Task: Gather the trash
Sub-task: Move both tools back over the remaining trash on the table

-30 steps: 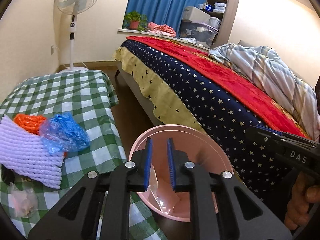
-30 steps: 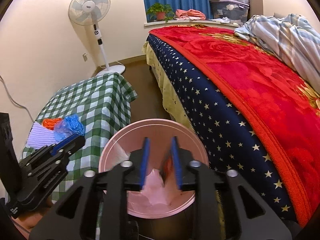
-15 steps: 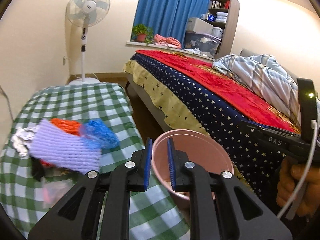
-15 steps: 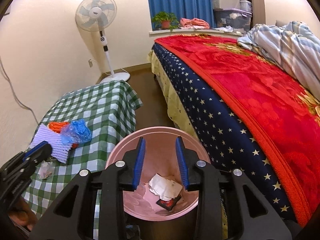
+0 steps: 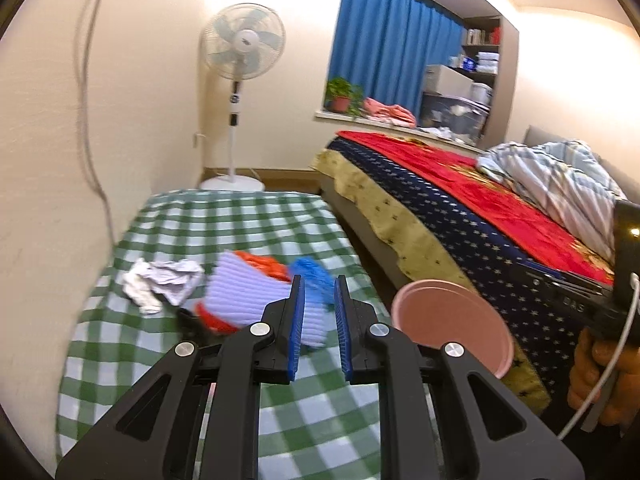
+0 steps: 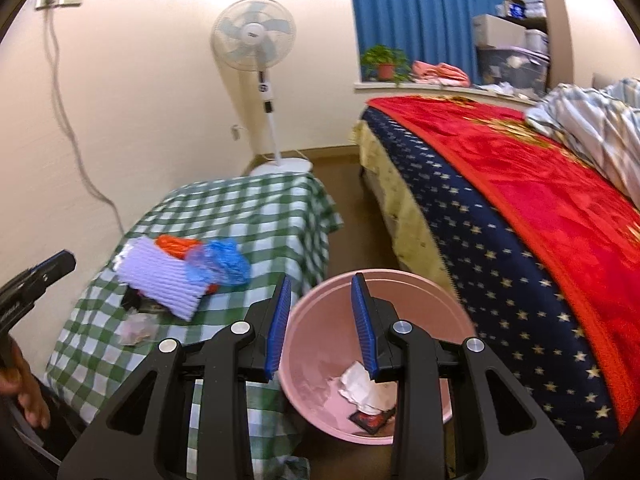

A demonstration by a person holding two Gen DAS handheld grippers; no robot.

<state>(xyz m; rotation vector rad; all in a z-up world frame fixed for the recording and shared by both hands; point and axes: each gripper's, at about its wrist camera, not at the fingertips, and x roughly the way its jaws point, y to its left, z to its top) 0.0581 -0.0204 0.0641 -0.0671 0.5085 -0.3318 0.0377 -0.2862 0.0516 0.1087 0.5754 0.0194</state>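
A pink bin stands on the floor between the checked table and the bed; it holds crumpled white paper and a dark red wrapper. It also shows in the left wrist view. On the table lie a lilac foam sheet, an orange bag, a blue plastic bag, crumpled white paper and a small clear wrapper. My left gripper is open and empty above the table, pointing at the pile. My right gripper is open and empty above the bin.
The green checked table stands against the wall. A bed with a starred navy and red cover lies to the right. A standing fan is at the back. A cable hangs down the wall.
My right gripper opened and let a piece of trash fall into the bin. My left gripper swung left from over the bin to over the table.
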